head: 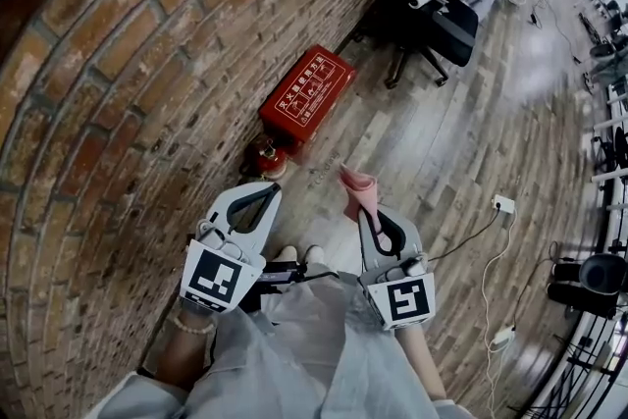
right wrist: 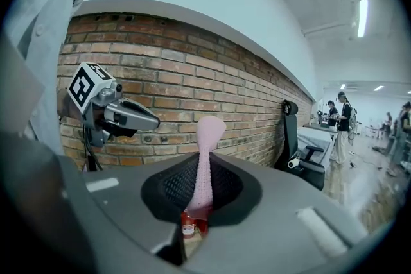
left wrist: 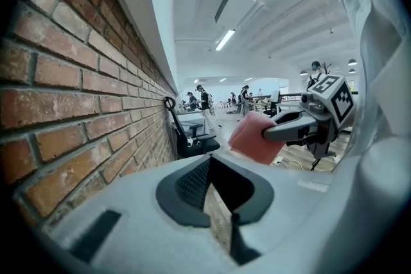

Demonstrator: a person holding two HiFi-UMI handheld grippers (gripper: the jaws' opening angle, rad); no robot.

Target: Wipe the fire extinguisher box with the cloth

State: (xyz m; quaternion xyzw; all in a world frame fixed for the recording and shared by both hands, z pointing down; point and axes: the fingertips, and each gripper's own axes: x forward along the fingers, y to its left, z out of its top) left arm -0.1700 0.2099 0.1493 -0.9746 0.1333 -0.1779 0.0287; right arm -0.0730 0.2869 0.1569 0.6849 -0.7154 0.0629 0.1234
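**Left gripper**: in your left hand, low in the head view, close to the brick wall. Its jaws are pressed together with nothing between them.

**Right gripper**: in your right hand, level with the left one and apart from it. Its jaws are clamped on the cloth.

**Cloth**: pink, pinched into a narrow fold. Its free end stands out past the jaw tips.

**Box**: red, lying on the wood floor with one long side against the foot of the wall. It sits ahead of both your grippers and well apart from them. The white lettering on its upper face is too small to read. Neither the grippers nor the cloth touch it.

**Extinguisher**: small and red, on the floor just beside the box's near end, between the box and your left gripper.

**Chair**: black office chair by the wall, beyond the box.

**Socket strip**: white, on the floor to your right, with a cable trailing from it.

**People**: several are standing far down the room.
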